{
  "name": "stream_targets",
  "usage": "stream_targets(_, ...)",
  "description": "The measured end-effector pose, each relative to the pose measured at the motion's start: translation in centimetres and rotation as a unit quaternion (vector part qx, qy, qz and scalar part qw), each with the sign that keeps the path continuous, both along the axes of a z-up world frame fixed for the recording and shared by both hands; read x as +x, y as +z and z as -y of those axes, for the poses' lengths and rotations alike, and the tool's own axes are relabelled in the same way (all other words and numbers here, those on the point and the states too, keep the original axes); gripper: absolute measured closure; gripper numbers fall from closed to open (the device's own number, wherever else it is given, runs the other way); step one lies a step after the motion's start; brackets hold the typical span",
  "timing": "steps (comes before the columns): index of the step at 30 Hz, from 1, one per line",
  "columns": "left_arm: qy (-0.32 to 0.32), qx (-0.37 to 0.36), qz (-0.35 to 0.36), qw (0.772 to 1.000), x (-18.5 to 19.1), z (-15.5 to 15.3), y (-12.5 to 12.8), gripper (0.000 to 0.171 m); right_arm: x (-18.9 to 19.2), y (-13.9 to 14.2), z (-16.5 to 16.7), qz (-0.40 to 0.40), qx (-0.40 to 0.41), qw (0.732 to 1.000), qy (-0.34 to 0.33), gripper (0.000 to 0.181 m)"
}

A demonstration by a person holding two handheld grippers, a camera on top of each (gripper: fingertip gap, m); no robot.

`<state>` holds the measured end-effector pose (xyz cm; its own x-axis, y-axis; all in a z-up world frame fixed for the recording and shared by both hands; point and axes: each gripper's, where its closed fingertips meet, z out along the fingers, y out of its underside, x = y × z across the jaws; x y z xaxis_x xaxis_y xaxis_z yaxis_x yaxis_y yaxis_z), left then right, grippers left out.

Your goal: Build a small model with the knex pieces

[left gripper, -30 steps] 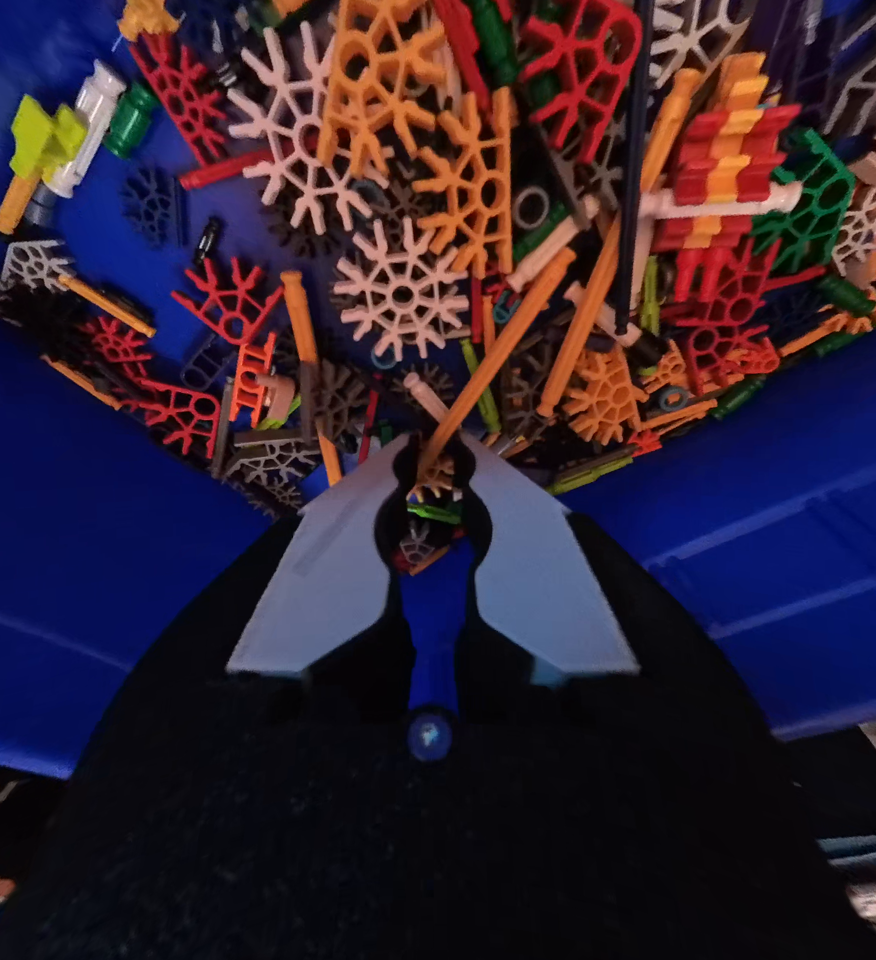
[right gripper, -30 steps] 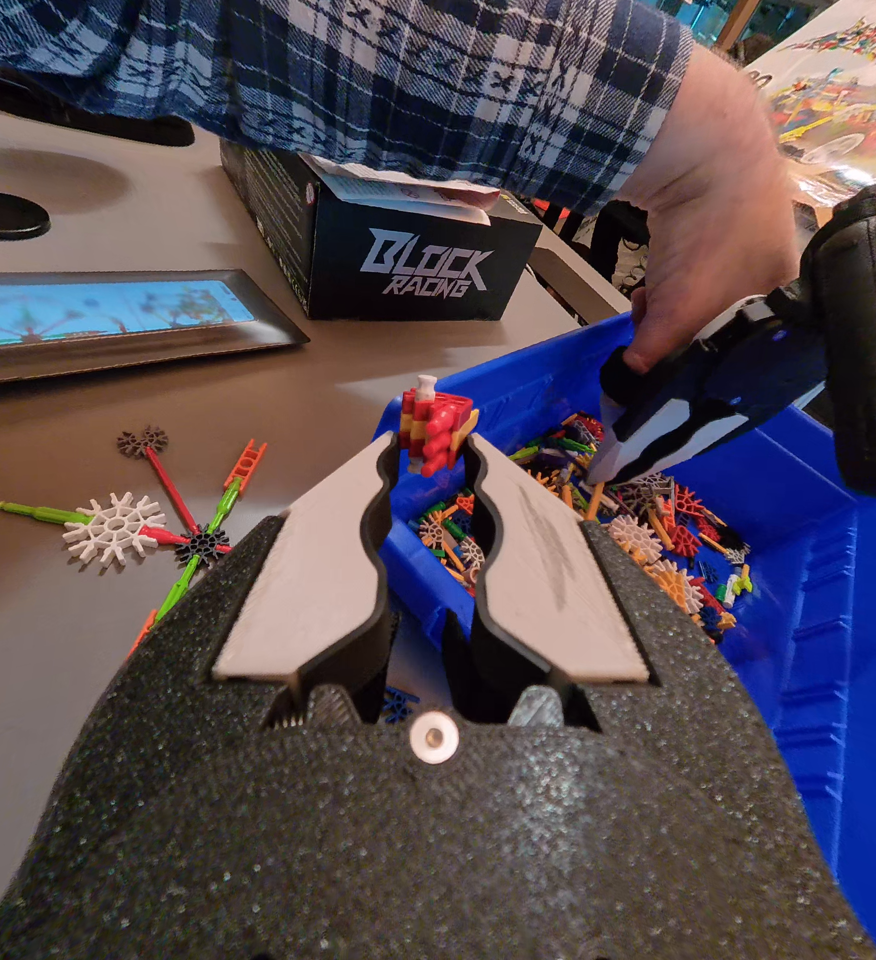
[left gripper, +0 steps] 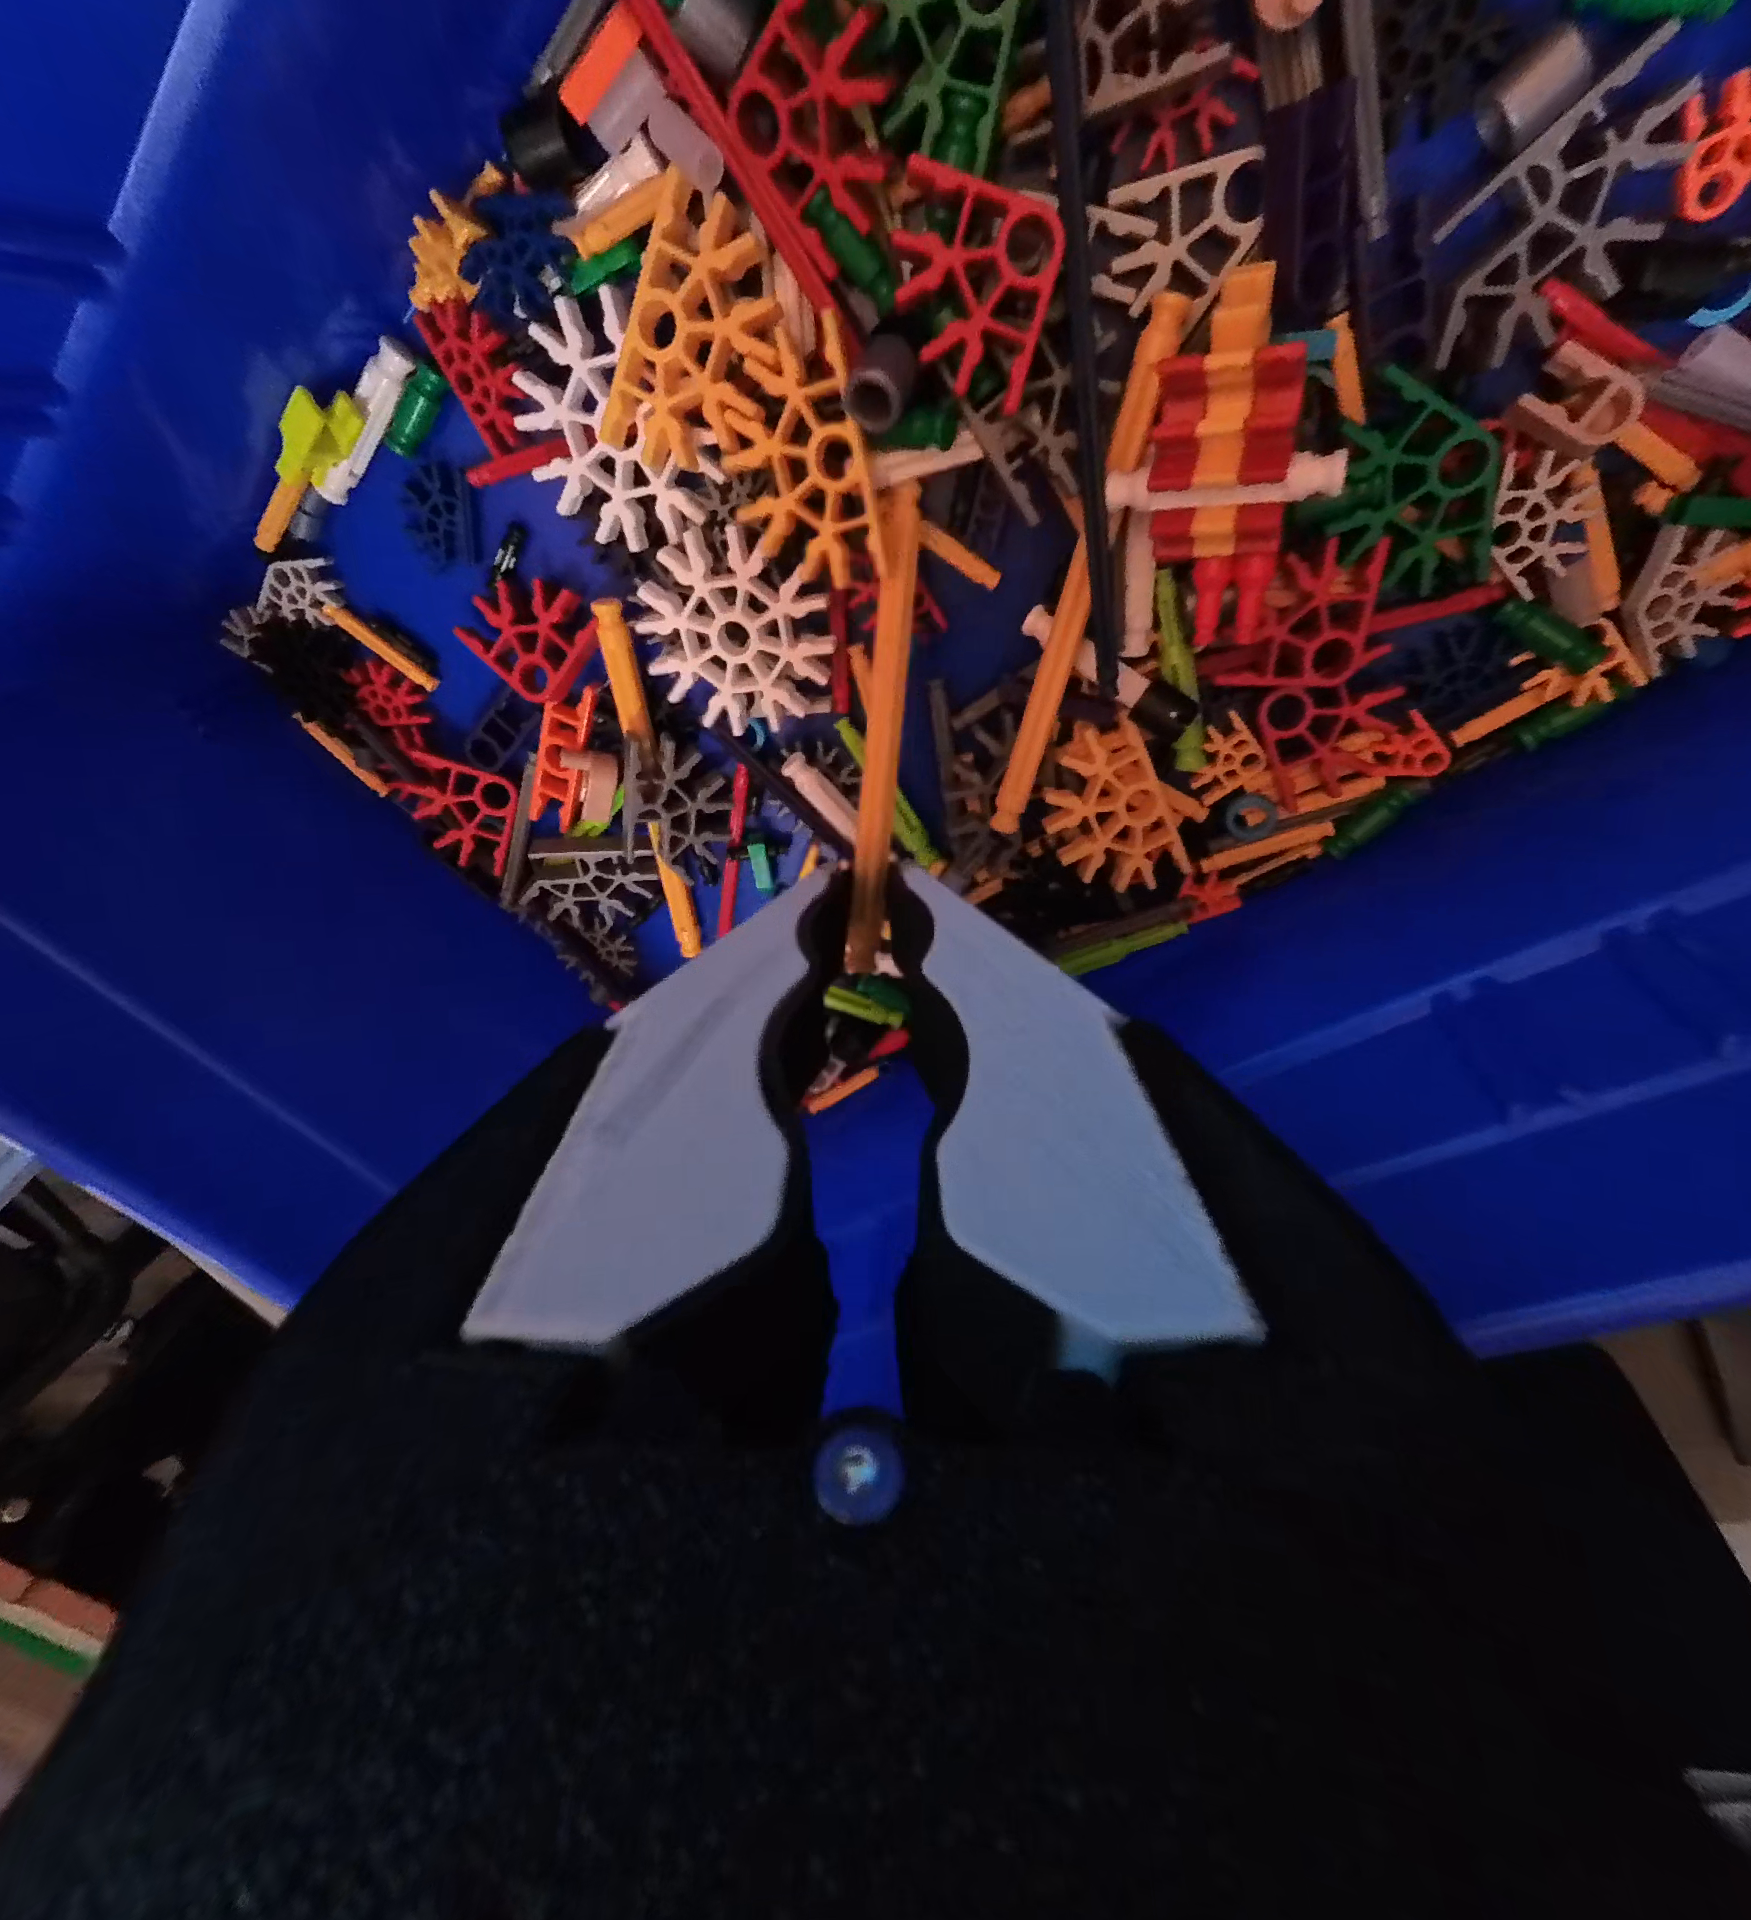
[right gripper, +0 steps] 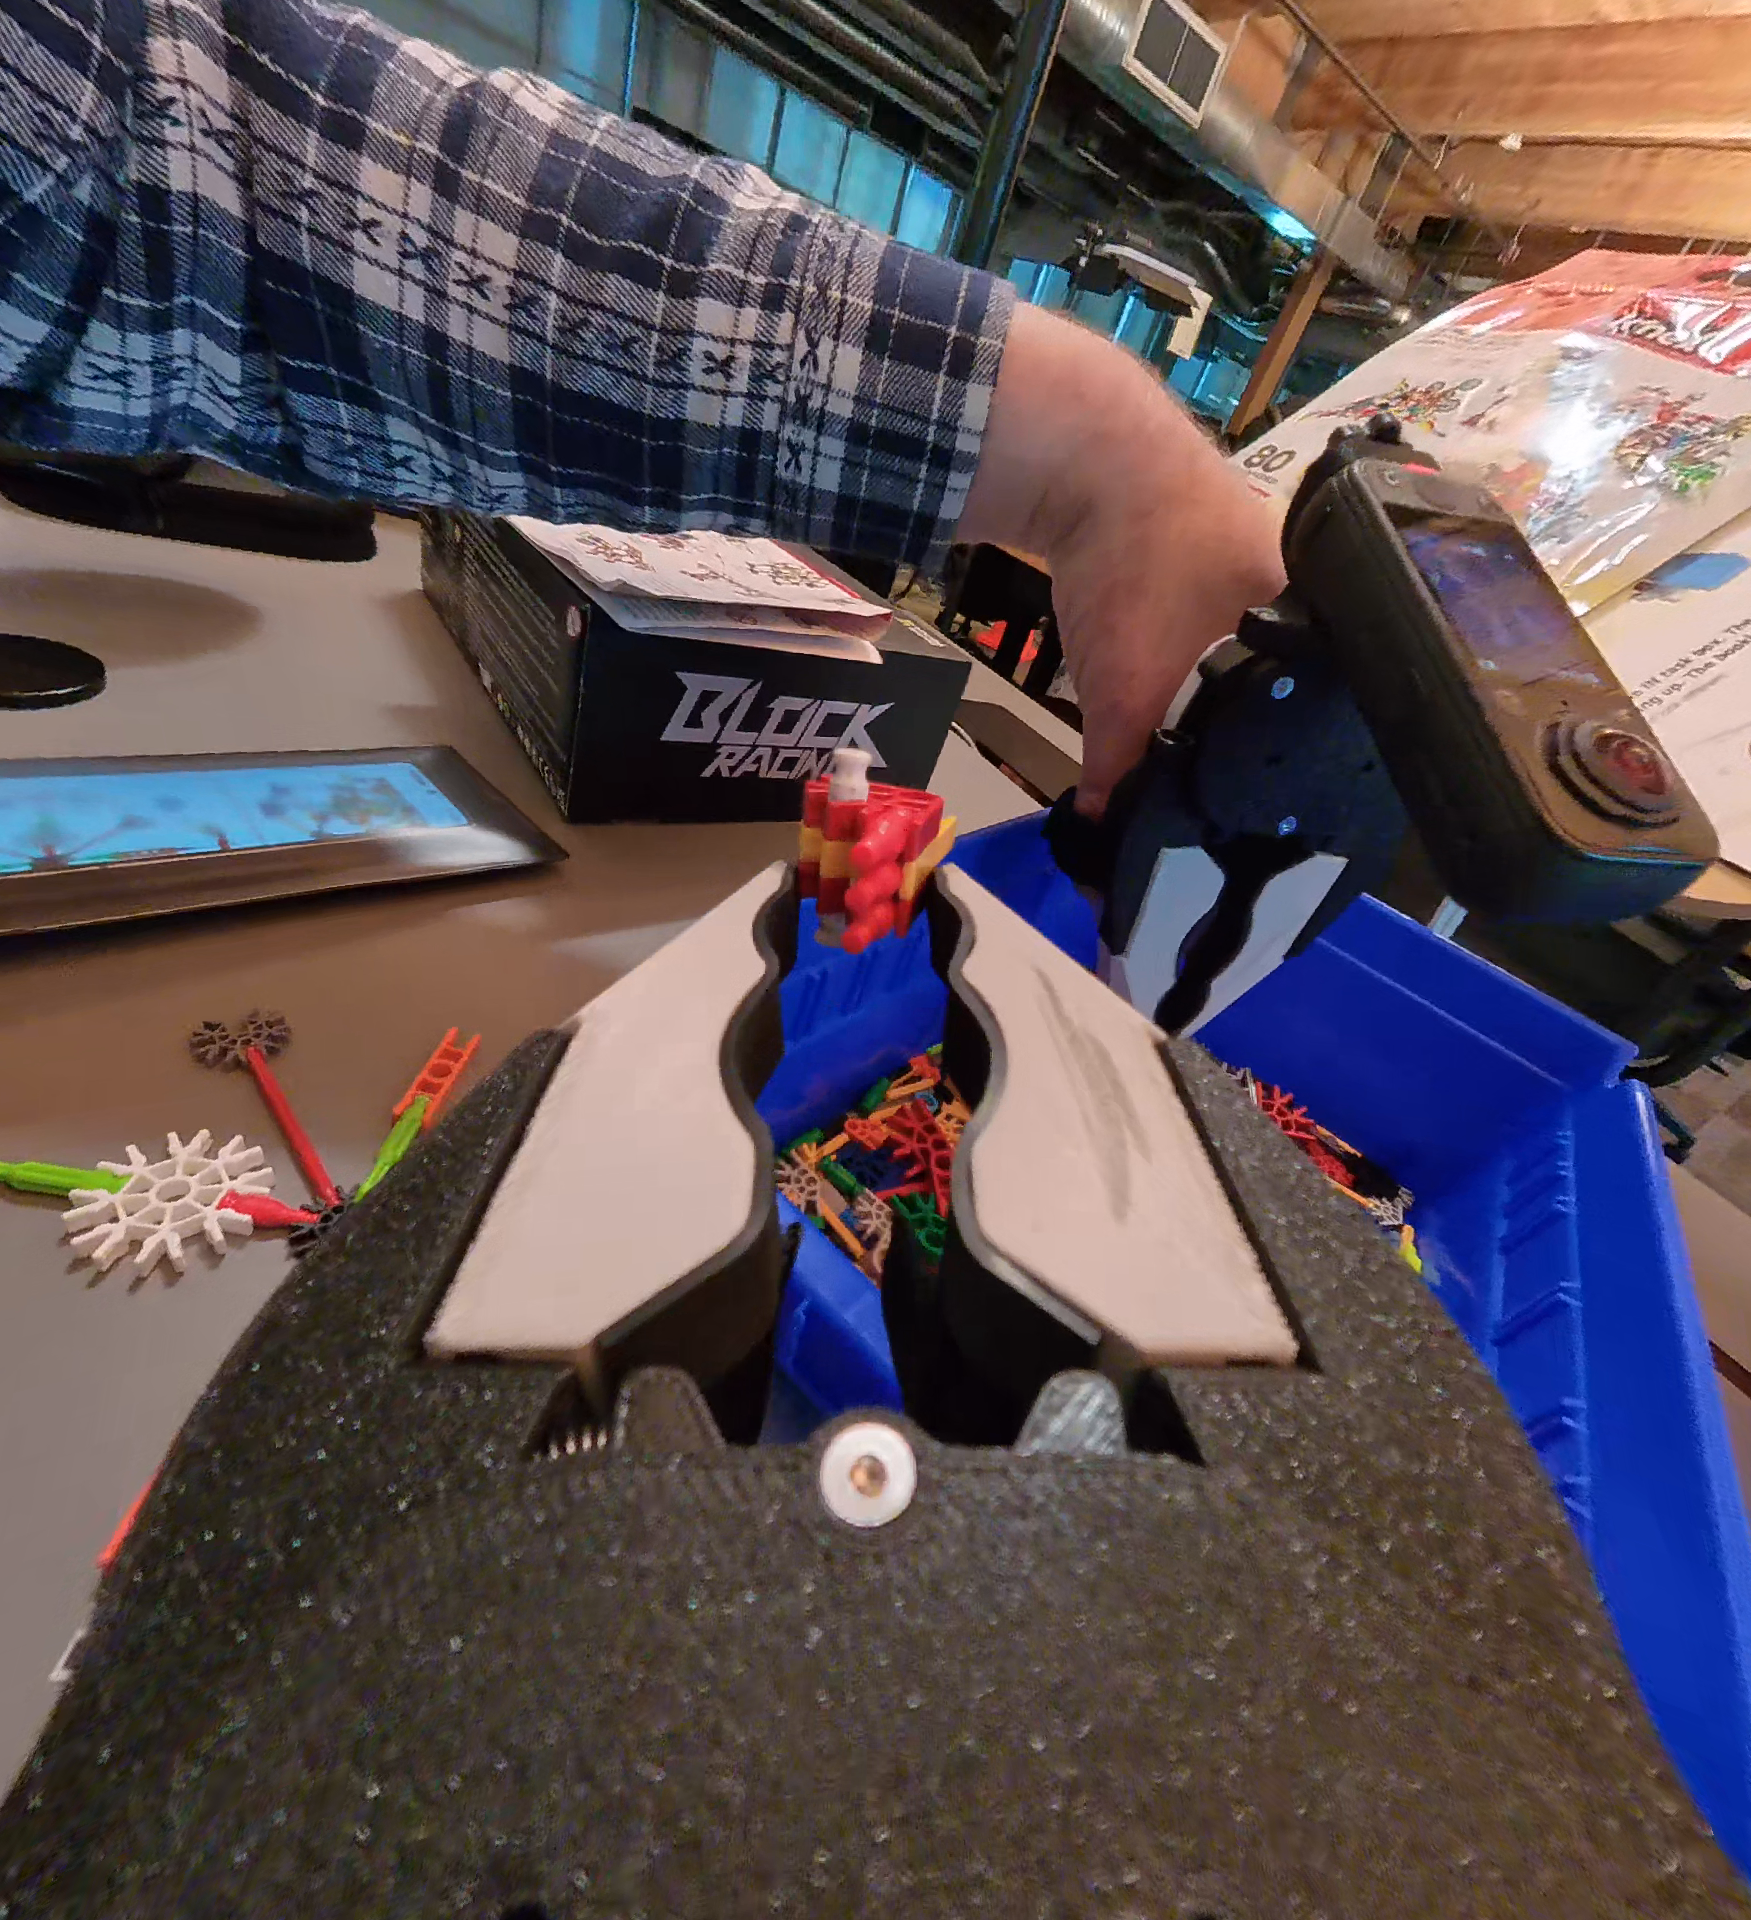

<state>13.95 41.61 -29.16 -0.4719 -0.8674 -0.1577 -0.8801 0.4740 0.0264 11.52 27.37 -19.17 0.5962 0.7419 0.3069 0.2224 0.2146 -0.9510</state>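
My left gripper (left gripper: 866, 899) is shut on a long orange rod (left gripper: 881, 727) and holds it above a heap of coloured construction pieces (left gripper: 954, 520) in a blue bin (left gripper: 123, 831). The rod points straight ahead from the jaws. My right gripper (right gripper: 866, 899) is shut on a red and yellow stack of connectors (right gripper: 876, 862) on a white rod, over the near-left corner of the bin (right gripper: 1577, 1247). The left gripper (right gripper: 1224, 925) also shows in the right wrist view, held by a hand above the bin's far end. A similar red and yellow stack (left gripper: 1224, 447) lies in the heap.
On the brown table left of the bin lie a white snowflake connector (right gripper: 170, 1195) with red and green rods, a tablet (right gripper: 196, 831) and a black box (right gripper: 746, 707). A plaid sleeve (right gripper: 435, 291) crosses above. A printed bag (right gripper: 1577, 416) stands at the far right. About 15 cm separates my left fingertips from my right.
My left gripper has risen away from the heap with the orange rod, which has swung from slanting right to pointing straight ahead. My right gripper still holds the stack in much the same place.
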Motion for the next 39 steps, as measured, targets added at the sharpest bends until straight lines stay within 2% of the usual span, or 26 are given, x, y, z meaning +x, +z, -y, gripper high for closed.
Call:
stream_targets(6,0.015,0.034,0.036,0.999,0.7,-1.6,1.2,0.166,-1.0,-0.8,1.0,0.031,0.004,0.999,0.026,0.158)
stream_targets(8,0.01,0.059,0.069,0.996,1.6,-2.5,1.9,0.167,-1.5,-0.8,1.6,0.037,0.009,0.998,0.042,0.158)
stream_targets(10,0.008,0.042,0.073,0.996,1.7,-2.0,2.0,0.166,-1.7,-1.0,1.9,0.045,0.011,0.998,0.047,0.158)
stream_targets(12,0.007,0.08,0.083,0.993,2.0,-3.2,2.3,0.166,-1.7,-1.2,1.9,0.051,0.008,0.998,0.045,0.158)
stream_targets(14,0.016,0.084,0.093,0.992,2.2,-3.5,2.4,0.144,-1.6,-1.2,1.9,0.048,0.006,0.998,0.046,0.158)
stream_targets(16,0.038,0.091,0.089,0.991,1.9,-4.2,2.3,0.107,-1.5,-1.4,1.9,0.051,0.002,0.998,0.043,0.158)
stream_targets(17,0.039,0.098,0.089,0.991,1.8,-4.5,2.5,0.105,-1.5,-1.4,1.9,0.052,0.002,0.998,0.042,0.158)
stream_targets(20,0.034,0.083,0.098,0.991,1.7,-4.0,3.1,0.108,-1.5,-1.5,2.1,0.055,0.002,0.997,0.045,0.158)
stream_targets(22,0.024,0.08,0.097,0.992,1.4,-3.5,3.6,0.117,-1.5,-1.4,2.3,0.054,0.002,0.997,0.047,0.158)
stream_targets(25,0.025,0.029,0.089,0.995,0.8,-1.2,3.8,0.127,-1.5,-1.2,2.7,0.05,0.004,0.997,0.055,0.158)
stream_targets(29,0.017,0.021,0.049,0.998,-0.8,1.2,3.5,0.126,-1.7,-1.0,3.3,0.051,0.01,0.996,0.068,0.158)
stream_targets(34,0.075,-0.004,0.052,0.996,-2.5,3.9,3.8,0.119,-1.8,-0.4,4.4,0.048,0.028,0.995,0.084,0.158)
stream_targets(36,0.096,-0.041,0.074,0.992,-3.0,6.0,3.9,0.119,-1.6,-0.1,4.6,0.039,0.028,0.995,0.085,0.158)
stream_targets(37,0.098,-0.064,0.089,0.989,-3.0,7.2,3.9,0.12,-1.4,0.1,4.6,0.034,0.027,0.995,0.086,0.158)
stream_targets(39,0.106,-0.071,0.105,0.986,-3.1,8.4,3.6,0.136,-1.2,0.5,4.7,0.026,0.029,0.996,0.084,0.158)
